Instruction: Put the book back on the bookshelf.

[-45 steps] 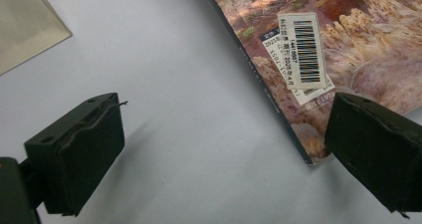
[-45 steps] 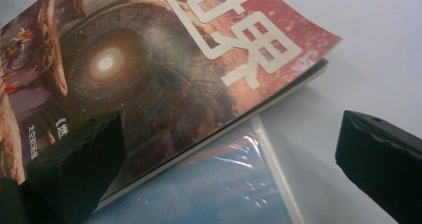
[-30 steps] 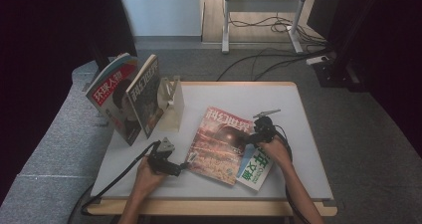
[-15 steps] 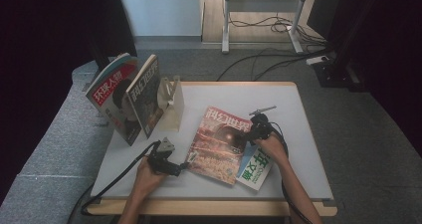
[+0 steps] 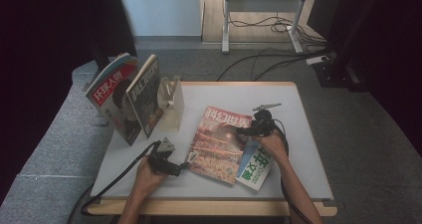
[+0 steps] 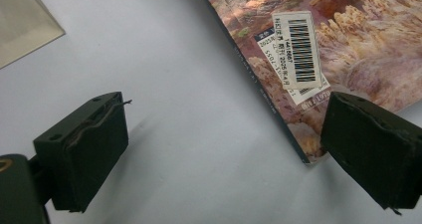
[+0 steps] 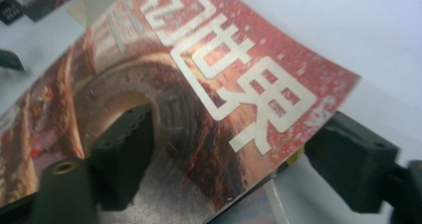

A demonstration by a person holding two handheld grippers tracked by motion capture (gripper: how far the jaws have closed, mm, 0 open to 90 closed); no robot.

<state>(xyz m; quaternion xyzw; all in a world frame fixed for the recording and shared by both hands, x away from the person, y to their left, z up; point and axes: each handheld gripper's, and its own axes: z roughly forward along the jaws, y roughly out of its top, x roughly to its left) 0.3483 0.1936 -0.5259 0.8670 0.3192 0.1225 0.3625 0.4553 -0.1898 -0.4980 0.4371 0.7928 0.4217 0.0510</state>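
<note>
A red magazine (image 5: 219, 144) lies flat in the middle of the table, its right side overlapping a green-and-white magazine (image 5: 256, 167). My right gripper (image 5: 240, 132) reaches in at the red magazine's (image 7: 199, 84) right edge. One jaw rests over the cover and the other sits beyond the slightly raised edge. These jaws (image 7: 234, 169) have just been closing with the page edge between them, and a gap remains. My left gripper (image 5: 184, 168) stands open on the table at the lower-left corner of the magazine (image 6: 348, 45), its jaws (image 6: 224, 149) wide apart.
Two magazines (image 5: 114, 92) stand upright against a clear bookend (image 5: 171, 102) at the table's (image 5: 288, 104) back left. A grey padded surface (image 5: 50, 149) borders the table on the left. Cables trail from both grippers towards the front edge.
My right gripper has edged slightly left onto the red magazine's right edge and its jaws have narrowed. The left hand has stayed where it was.
</note>
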